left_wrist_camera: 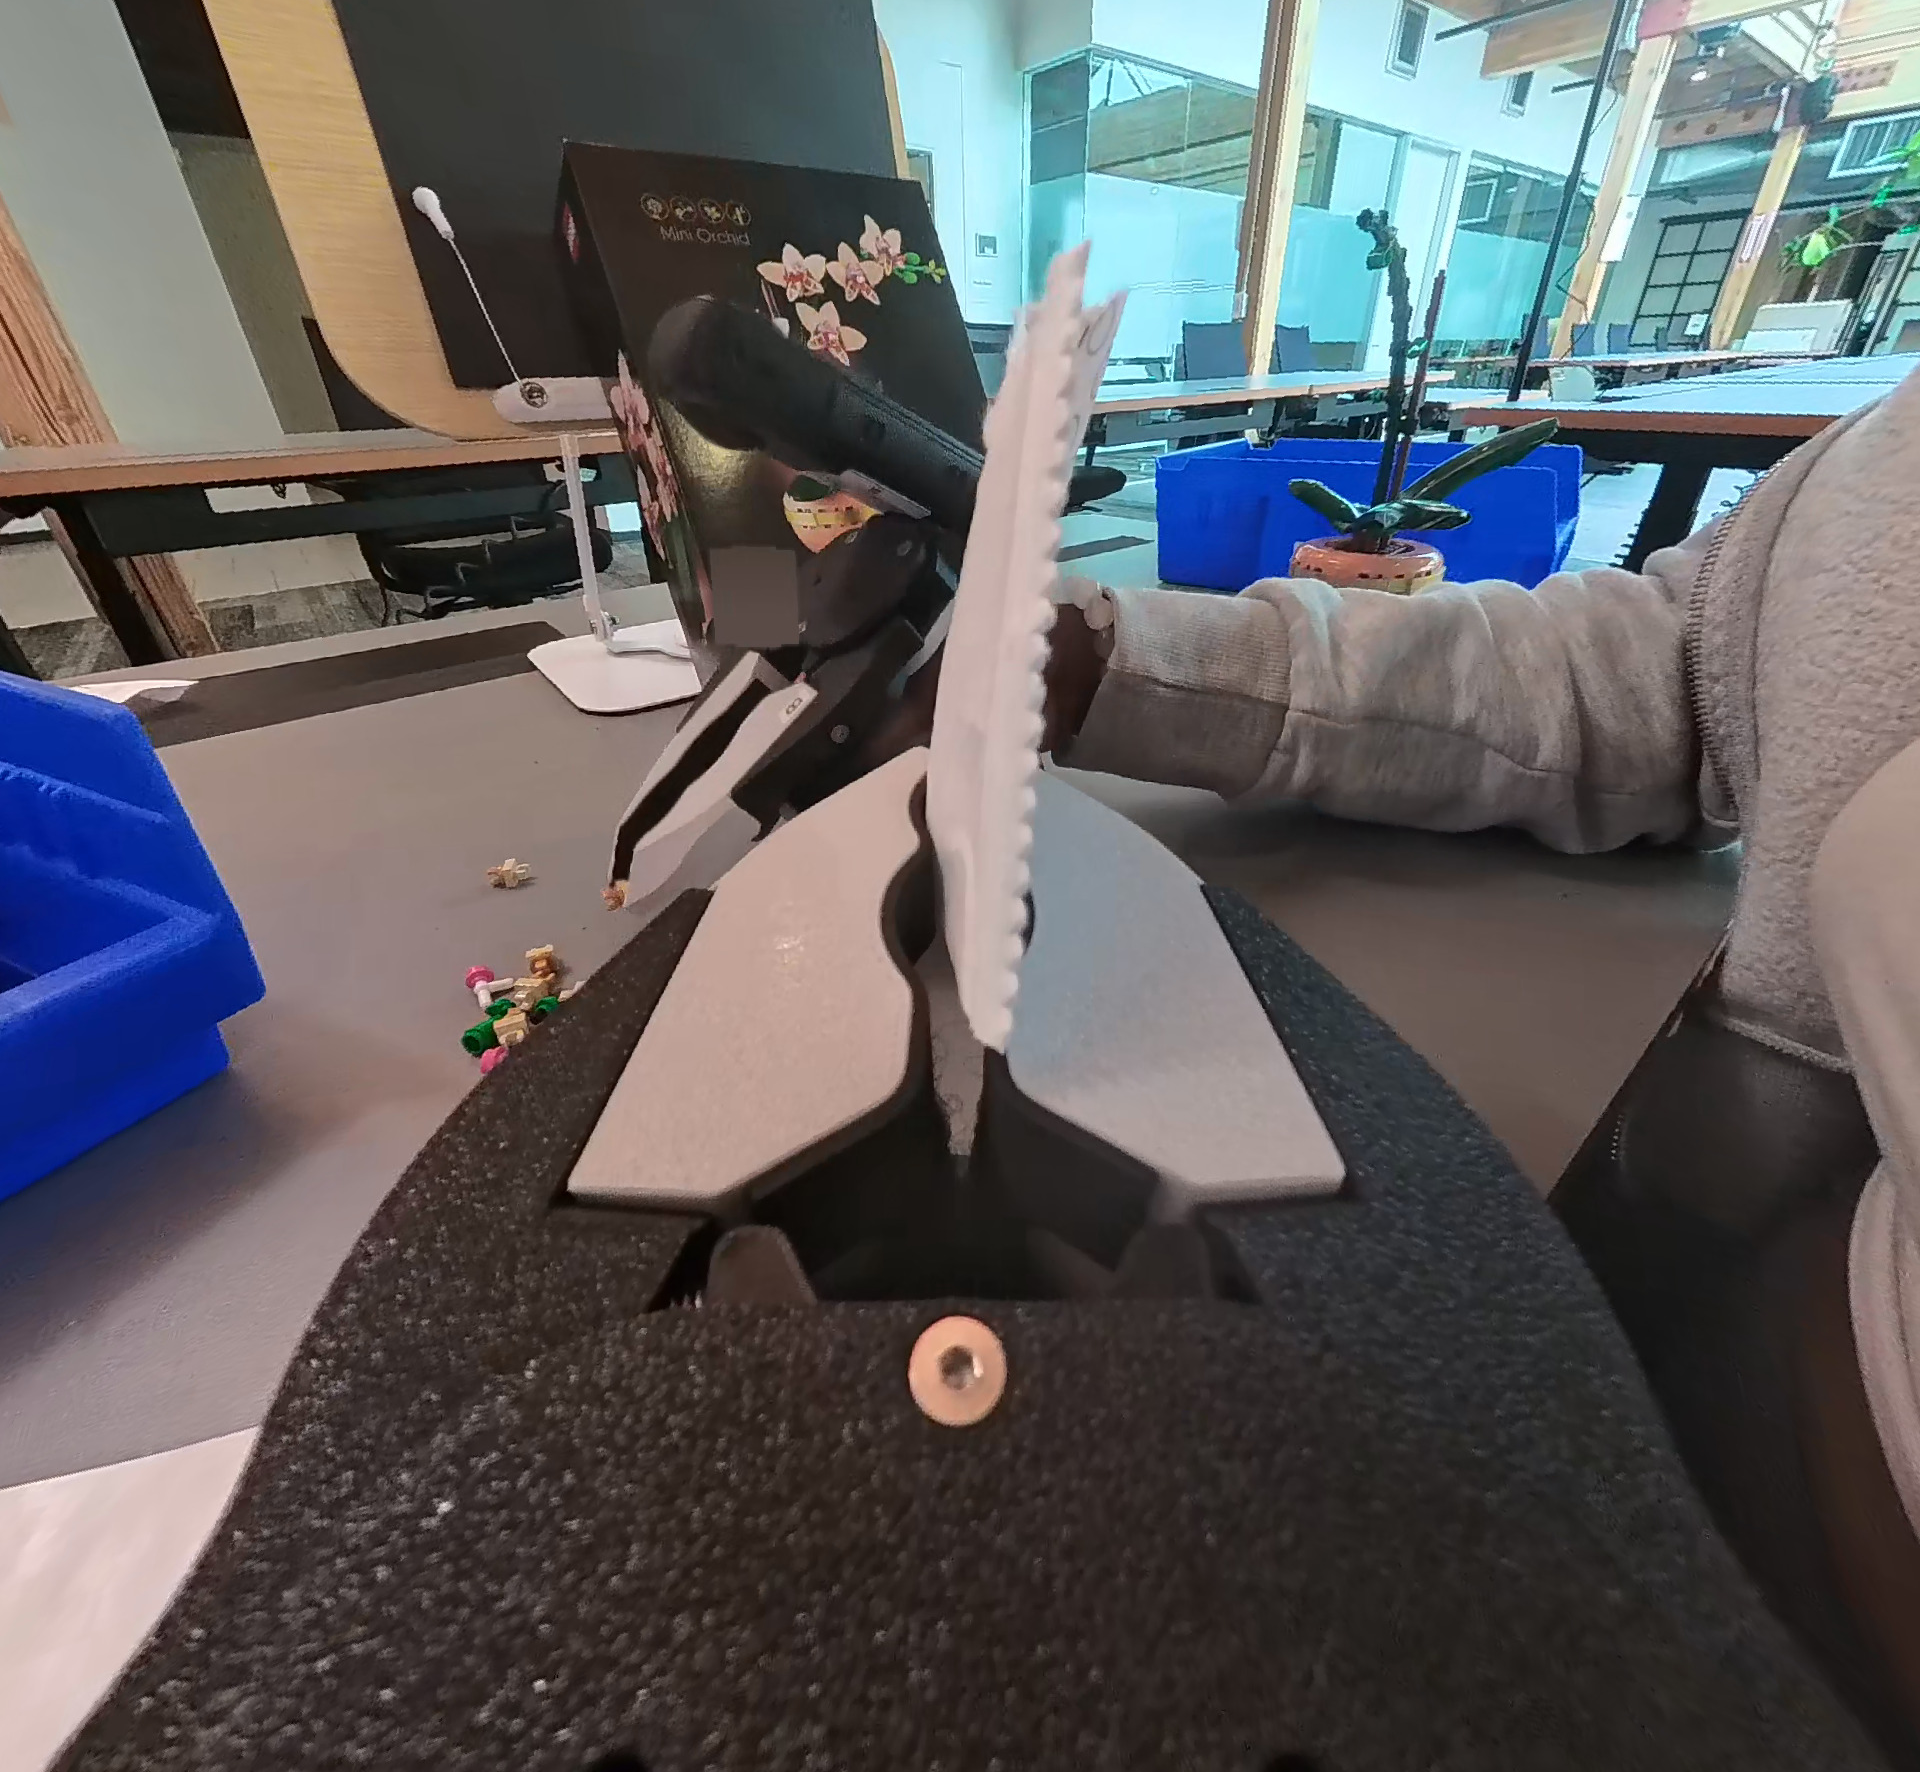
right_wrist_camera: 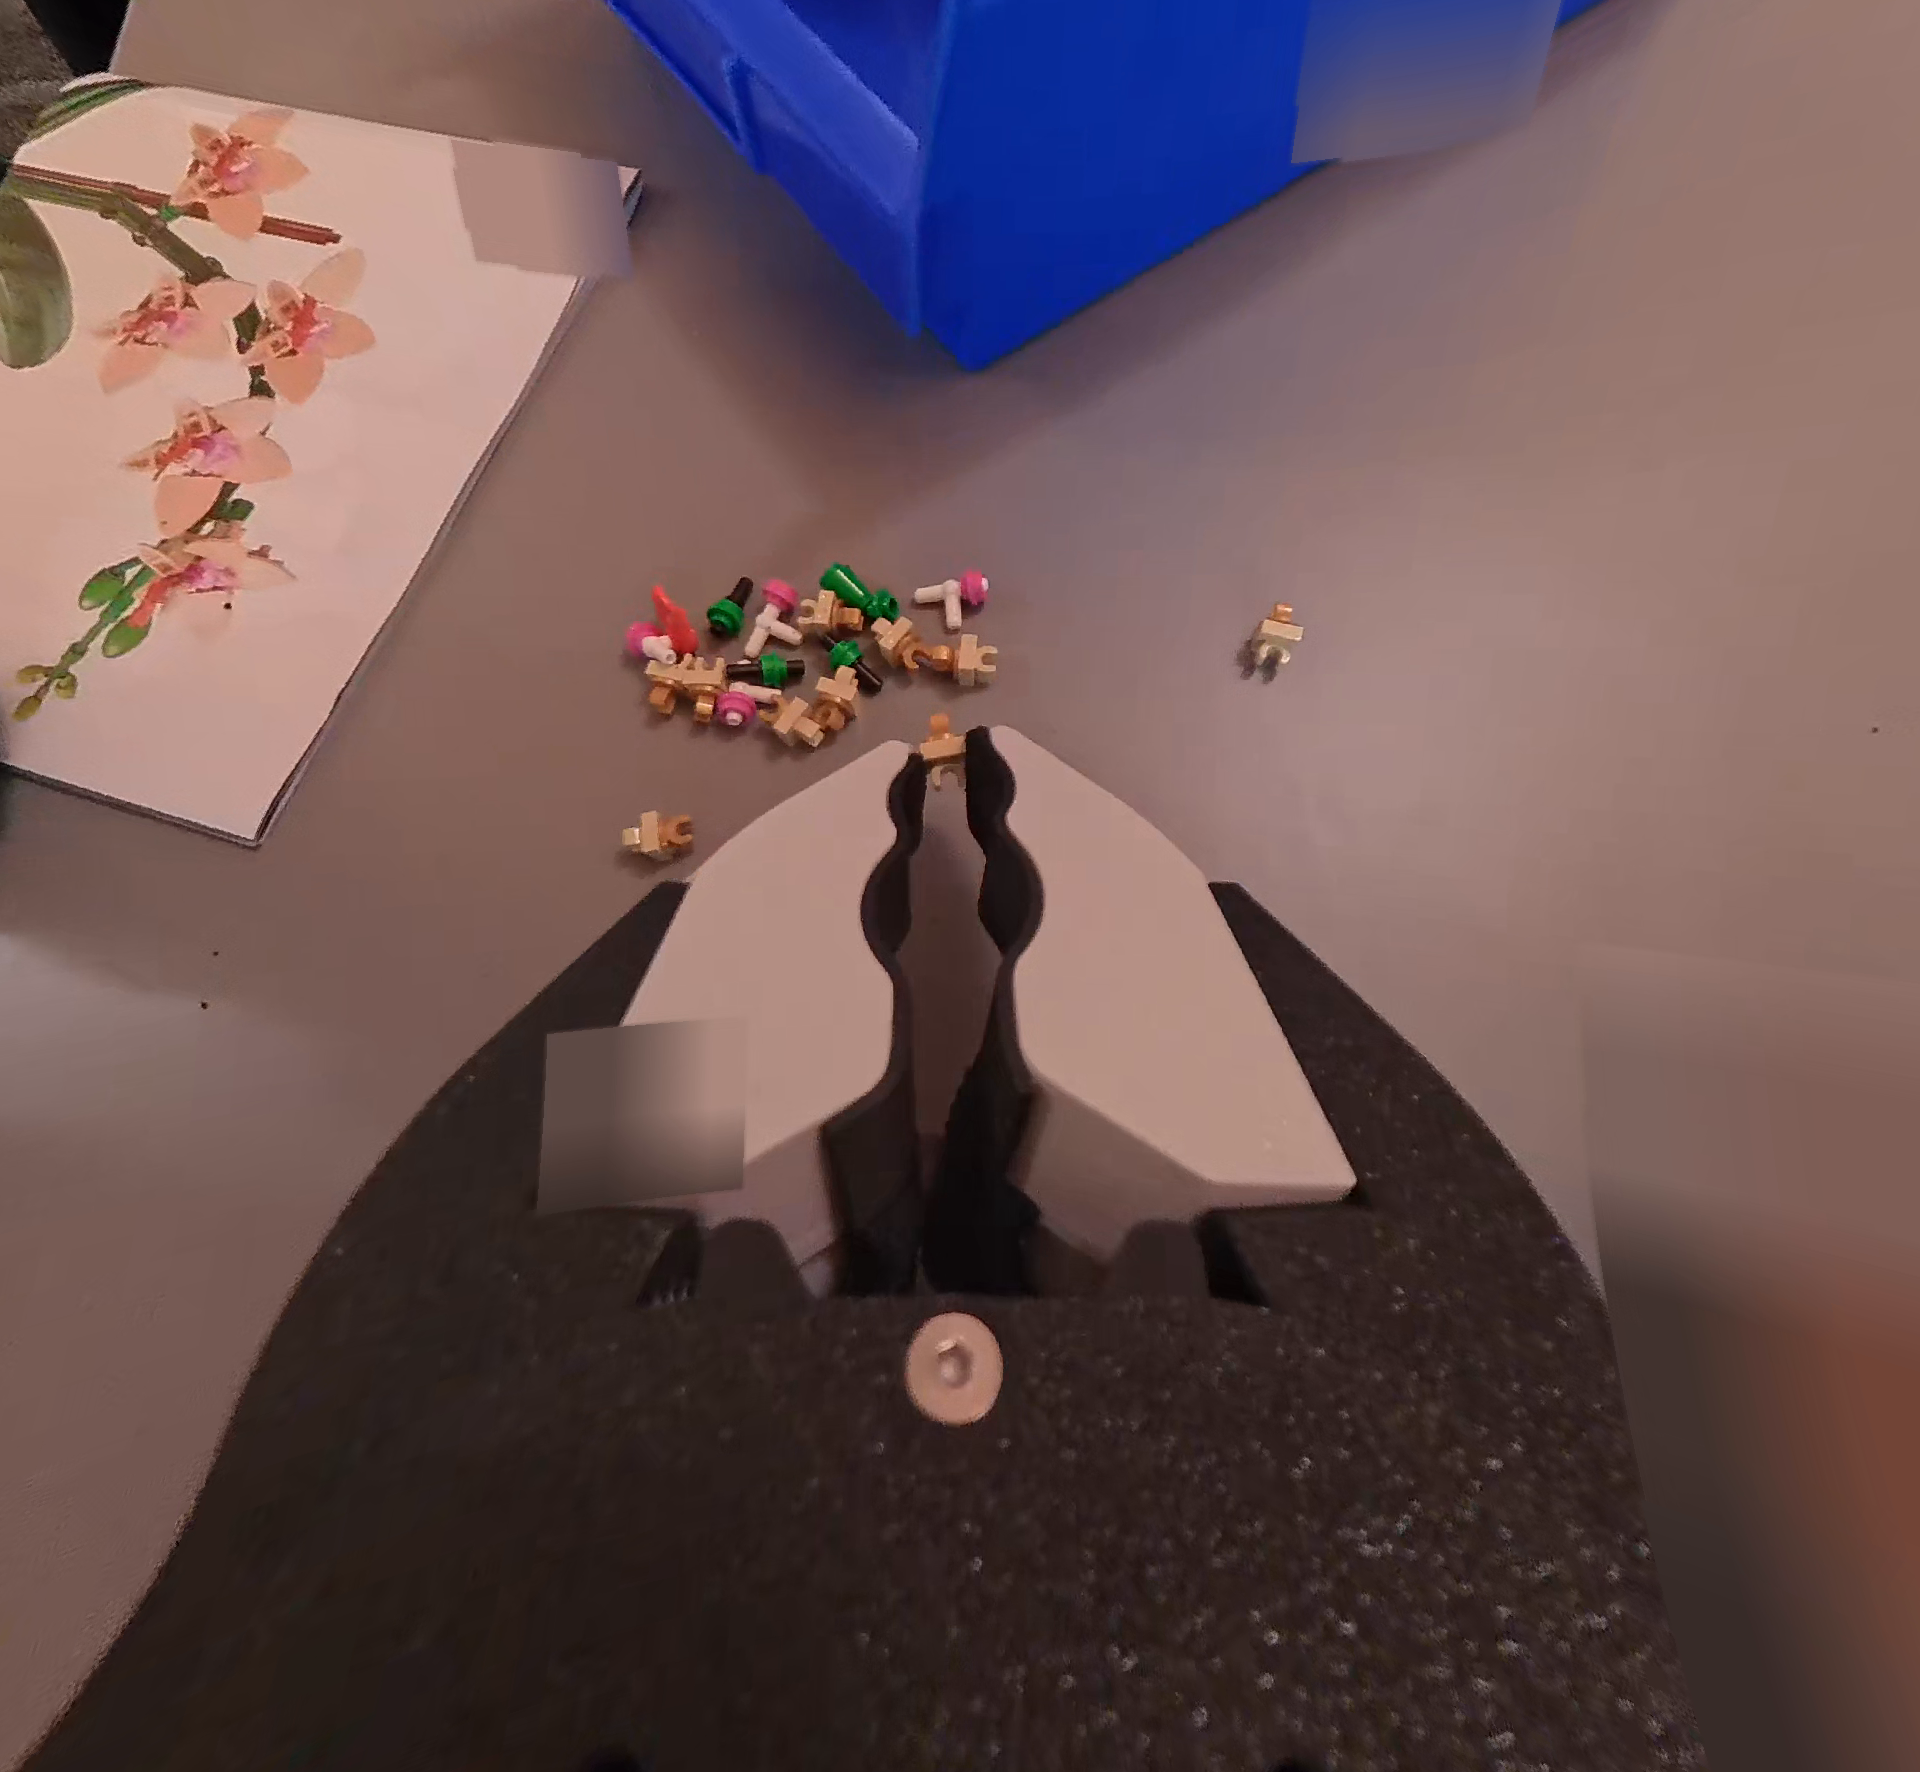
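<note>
Right gripper (right_wrist_camera: 945,752): nearly closed, pinching a small tan brick piece (right_wrist_camera: 941,750) at the very tips, with only the tips engaged and the wavy inner pads behind them empty. Looks, from so shallow a hold, like a grip that could let the piece twist or pop out; better held with even, light pressure and lifted straight, without dragging across the counter (right_wrist_camera: 1455,579). Seen from the left wrist view as tilted steeply down, tips close to the surface.

Just beyond the tips: a pile of small pieces (right_wrist_camera: 810,652) in tan, green, pink, white, black and red, near but not touching the pinched one. To the left, a loose tan piece (right_wrist_camera: 657,835); well off to the right, a second loose piece (right_wrist_camera: 1276,644). Farther out, a booklet (right_wrist_camera: 260,475) with an orchid picture on the left and a blue bin (right_wrist_camera: 1039,112) ahead.

Left gripper (left_wrist_camera: 982,849): pressed together on a white paper bag (left_wrist_camera: 997,683) with a serrated edge, held upright above the counter, apart from the pile. Behind it, a dark box (left_wrist_camera: 769,320) with an orchid picture, and to the right a grey sleeve (left_wrist_camera: 1455,683) and a brick-built potted plant (left_wrist_camera: 1371,527).
</note>
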A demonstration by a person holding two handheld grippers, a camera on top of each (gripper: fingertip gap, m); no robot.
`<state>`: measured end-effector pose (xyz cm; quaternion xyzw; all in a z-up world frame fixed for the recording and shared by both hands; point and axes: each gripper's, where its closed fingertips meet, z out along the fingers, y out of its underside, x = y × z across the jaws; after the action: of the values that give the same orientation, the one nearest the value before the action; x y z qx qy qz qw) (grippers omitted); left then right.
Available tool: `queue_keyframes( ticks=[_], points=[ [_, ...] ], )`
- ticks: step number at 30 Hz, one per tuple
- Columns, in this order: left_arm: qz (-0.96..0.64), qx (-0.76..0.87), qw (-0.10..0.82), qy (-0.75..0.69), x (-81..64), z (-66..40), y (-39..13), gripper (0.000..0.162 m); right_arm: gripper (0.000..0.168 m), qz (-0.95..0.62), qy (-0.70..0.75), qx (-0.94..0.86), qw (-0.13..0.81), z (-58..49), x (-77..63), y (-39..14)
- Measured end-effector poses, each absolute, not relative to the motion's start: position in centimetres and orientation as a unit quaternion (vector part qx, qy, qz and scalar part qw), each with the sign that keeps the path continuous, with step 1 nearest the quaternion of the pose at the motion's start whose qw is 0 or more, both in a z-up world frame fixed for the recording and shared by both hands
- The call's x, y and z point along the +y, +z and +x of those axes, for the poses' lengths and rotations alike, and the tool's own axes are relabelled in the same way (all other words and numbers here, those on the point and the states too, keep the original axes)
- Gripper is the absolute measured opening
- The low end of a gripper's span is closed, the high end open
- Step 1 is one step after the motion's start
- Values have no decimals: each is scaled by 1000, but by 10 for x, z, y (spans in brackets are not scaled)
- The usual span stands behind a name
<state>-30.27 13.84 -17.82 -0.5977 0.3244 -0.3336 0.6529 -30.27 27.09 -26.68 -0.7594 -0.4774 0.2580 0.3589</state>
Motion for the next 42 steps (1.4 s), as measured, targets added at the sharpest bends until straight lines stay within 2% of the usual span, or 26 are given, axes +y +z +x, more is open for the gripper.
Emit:
queue_keyframes(
  ticks=[7,14,17,24,34,37,42],
  points=[
    [-597,320,658,-328,138,-306,-176,3,8,-749,252,-493,365,-300,269,-256],
    [-613,313,698,-196,155,-327,-175,3,8,-647,388,-493,434,-288,224,-131],
    [-615,323,703,-149,160,-327,-177,4,8,-591,430,-546,409,-292,176,-104],
    [-627,330,694,-127,163,-327,-184,3,8,-569,372,-642,354,-304,134,-126],
    [-635,304,696,-139,167,-333,-183,3,8,-609,344,-626,344,-304,139,-134],
    [-636,307,696,-131,167,-333,-184,3,21,-626,345,-618,328,-303,141,-139],
    [-638,304,693,-143,167,-333,-185,3,24,-626,338,-613,344,-306,144,-137]
  ],
)
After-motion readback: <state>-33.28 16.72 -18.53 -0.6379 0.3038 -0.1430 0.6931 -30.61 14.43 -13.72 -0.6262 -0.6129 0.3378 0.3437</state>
